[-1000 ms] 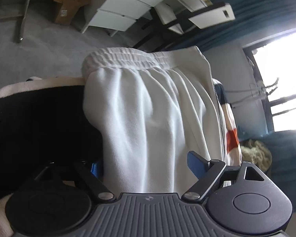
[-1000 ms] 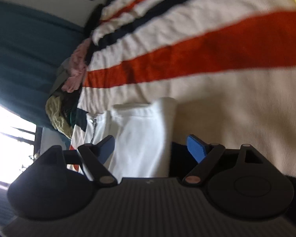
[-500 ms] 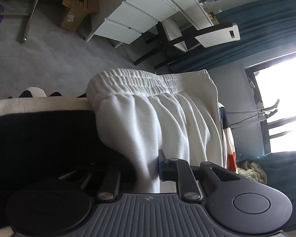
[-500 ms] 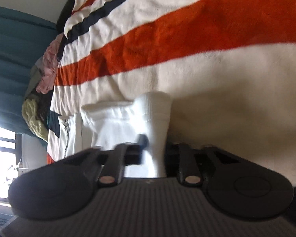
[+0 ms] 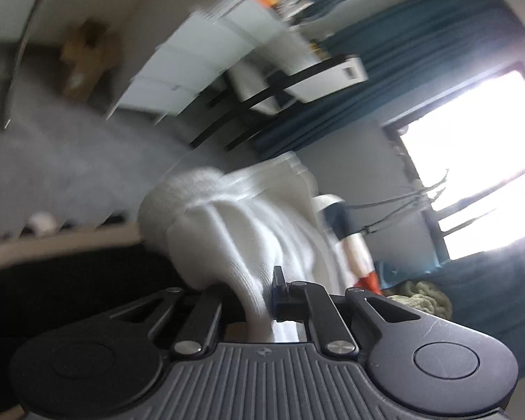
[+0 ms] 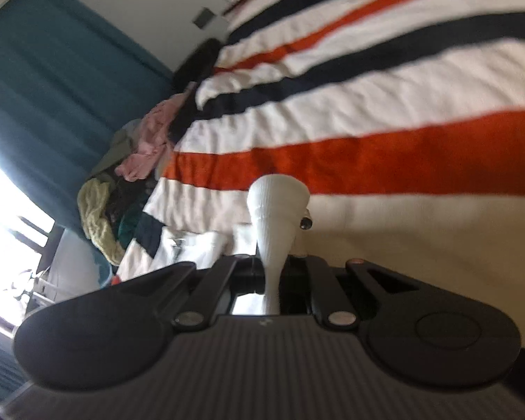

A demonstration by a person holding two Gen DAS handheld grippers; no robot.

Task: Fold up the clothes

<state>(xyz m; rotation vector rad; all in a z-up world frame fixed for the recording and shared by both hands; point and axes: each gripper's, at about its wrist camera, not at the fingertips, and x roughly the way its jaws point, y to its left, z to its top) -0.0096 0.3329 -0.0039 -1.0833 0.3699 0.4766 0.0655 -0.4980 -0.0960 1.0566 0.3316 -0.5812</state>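
White sweatpants (image 5: 234, 224) with an elastic waistband bunch up in front of my left gripper (image 5: 253, 299), which is shut on a fold of the fabric near the waist. In the right wrist view a narrow pinch of the same white sweatpants (image 6: 274, 217) rises between the fingers of my right gripper (image 6: 273, 273), which is shut on it. The cloth is lifted off the striped blanket (image 6: 402, 147) of cream, orange and dark blue bands. The left wrist view is blurred by motion.
A heap of clothes (image 6: 122, 189), pink, yellow and dark, lies at the far end of the bed beside teal curtains (image 6: 45, 87). White drawers (image 5: 178, 80), a cardboard box (image 5: 80, 59) and grey carpet (image 5: 70, 161) lie beyond the bed edge. A bright window (image 5: 472, 161) is at right.
Both grippers went from open around the white sweatpants to shut on them. They have since lifted the cloth, which now bunches and stands up from the blanket.
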